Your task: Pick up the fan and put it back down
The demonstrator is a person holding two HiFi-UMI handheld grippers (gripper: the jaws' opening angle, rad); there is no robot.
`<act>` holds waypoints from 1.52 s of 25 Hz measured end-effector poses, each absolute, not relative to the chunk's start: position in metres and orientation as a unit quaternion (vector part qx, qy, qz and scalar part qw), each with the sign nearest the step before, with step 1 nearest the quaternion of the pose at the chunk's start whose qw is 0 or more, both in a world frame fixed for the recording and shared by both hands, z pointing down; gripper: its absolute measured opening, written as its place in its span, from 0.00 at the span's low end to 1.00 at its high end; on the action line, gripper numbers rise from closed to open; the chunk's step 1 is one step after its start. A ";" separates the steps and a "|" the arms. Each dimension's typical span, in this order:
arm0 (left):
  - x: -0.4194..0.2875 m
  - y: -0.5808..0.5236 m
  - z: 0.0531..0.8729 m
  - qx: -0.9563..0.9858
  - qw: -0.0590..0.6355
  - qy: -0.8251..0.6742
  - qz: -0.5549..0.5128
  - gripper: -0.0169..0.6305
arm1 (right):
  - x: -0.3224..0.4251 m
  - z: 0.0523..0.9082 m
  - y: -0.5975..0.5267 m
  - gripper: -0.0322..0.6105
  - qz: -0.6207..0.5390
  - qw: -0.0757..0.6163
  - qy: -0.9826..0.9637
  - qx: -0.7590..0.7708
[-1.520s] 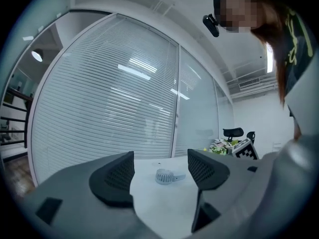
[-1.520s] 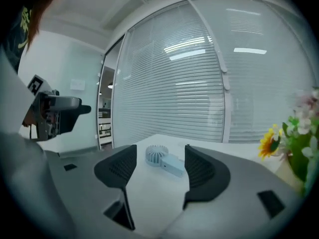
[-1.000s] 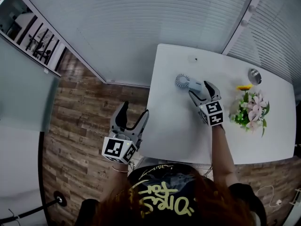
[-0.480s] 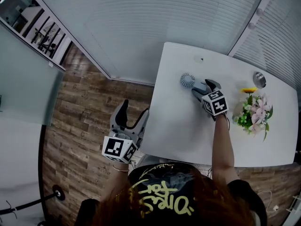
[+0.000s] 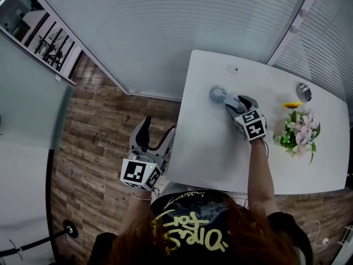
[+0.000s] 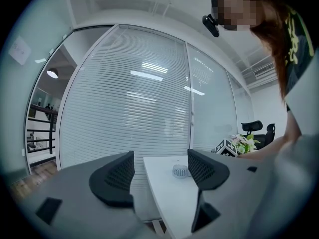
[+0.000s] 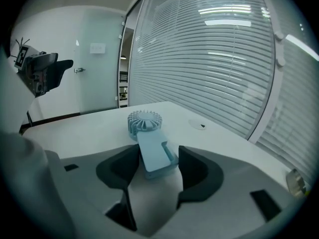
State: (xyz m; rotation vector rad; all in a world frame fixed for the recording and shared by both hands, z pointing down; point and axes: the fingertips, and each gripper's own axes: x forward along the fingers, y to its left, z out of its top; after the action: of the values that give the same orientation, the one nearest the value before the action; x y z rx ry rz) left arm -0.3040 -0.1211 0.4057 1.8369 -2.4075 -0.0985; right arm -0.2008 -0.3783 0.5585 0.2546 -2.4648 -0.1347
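Your right tongs [image 5: 238,101] have just been closing: pads sit against handle of blue handheld fan [image 7: 152,151]. Fan head lies flat on white tabletop [image 5: 209,148], 10 o'clock from tongs. Grip looks made; lift likely next. Your left tongs [image 5: 159,127] are wide open, empty, off tabletop's 9 o'clock edge.

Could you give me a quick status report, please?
Left gripper open, empty, beside white table. Right gripper just closed onto pale blue plastic handheld fan, at its handle. Fan flat on table, unobstructed.

Fan [image 7: 151,148] pale blue; table [image 5: 209,148] white; floor [image 5: 94,142] brown wood-grain planks; flowers [image 5: 298,130] pink, yellow.
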 end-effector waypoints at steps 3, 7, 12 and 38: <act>-0.305 -0.125 0.407 0.610 0.057 -0.790 -0.032 0.53 | -0.201 0.551 -0.375 0.43 -0.057 0.304 -0.944 0.115; -0.305 -0.129 0.406 0.619 0.055 -0.783 -0.030 0.53 | -0.200 0.536 -0.368 0.42 -0.059 0.268 -0.951 0.144; -0.309 -0.132 0.403 0.628 0.053 -0.776 -0.028 0.53 | -0.201 0.512 -0.359 0.40 -0.069 0.225 -0.957 0.173; -0.305 -0.159 0.391 0.687 0.037 -0.724 -0.042 0.53 | -0.173 0.441 -0.299 0.37 -0.107 0.158 -0.957 0.220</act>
State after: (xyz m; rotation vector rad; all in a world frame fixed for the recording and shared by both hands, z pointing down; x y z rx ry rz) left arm -0.3049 -0.1591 0.3906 2.1097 -2.2236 -0.1303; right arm -0.1728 -0.2990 0.4409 0.6297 -2.7359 -0.3047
